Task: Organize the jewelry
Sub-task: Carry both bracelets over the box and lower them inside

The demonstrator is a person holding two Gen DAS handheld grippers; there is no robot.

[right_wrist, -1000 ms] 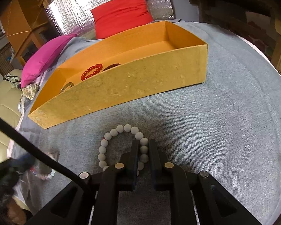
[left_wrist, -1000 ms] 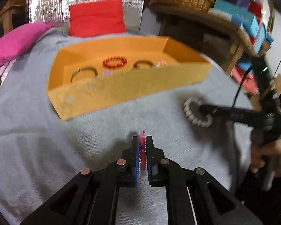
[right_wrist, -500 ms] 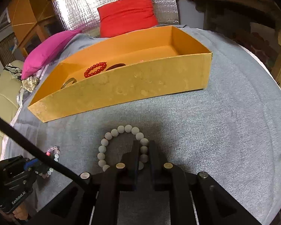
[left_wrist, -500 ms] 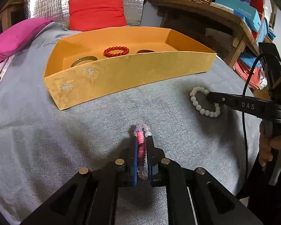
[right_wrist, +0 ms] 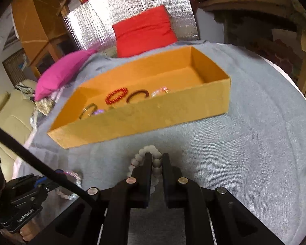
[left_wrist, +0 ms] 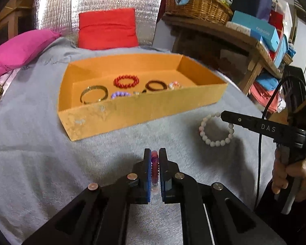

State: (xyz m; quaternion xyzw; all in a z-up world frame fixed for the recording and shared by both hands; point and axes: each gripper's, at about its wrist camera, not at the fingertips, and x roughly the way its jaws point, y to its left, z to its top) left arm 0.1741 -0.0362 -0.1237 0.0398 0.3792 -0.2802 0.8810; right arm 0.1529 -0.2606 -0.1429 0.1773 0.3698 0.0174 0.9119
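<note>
An orange box stands on the grey cloth and holds several bracelets: a gold bangle, a red bead one, a purple one, a dark one. My left gripper is shut on a pink and clear bead bracelet, lifted above the cloth in front of the box. My right gripper is shut on a white bead bracelet, held above the cloth to the right of the box's near side.
A red cushion and a pink cushion lie behind the box. A wooden shelf with a basket and boxes stands at the right. Grey cloth spreads around the box.
Both grippers have risen off the cloth with their bracelets, so more of the box's inside shows. The white bracelet now hangs from the right gripper.
</note>
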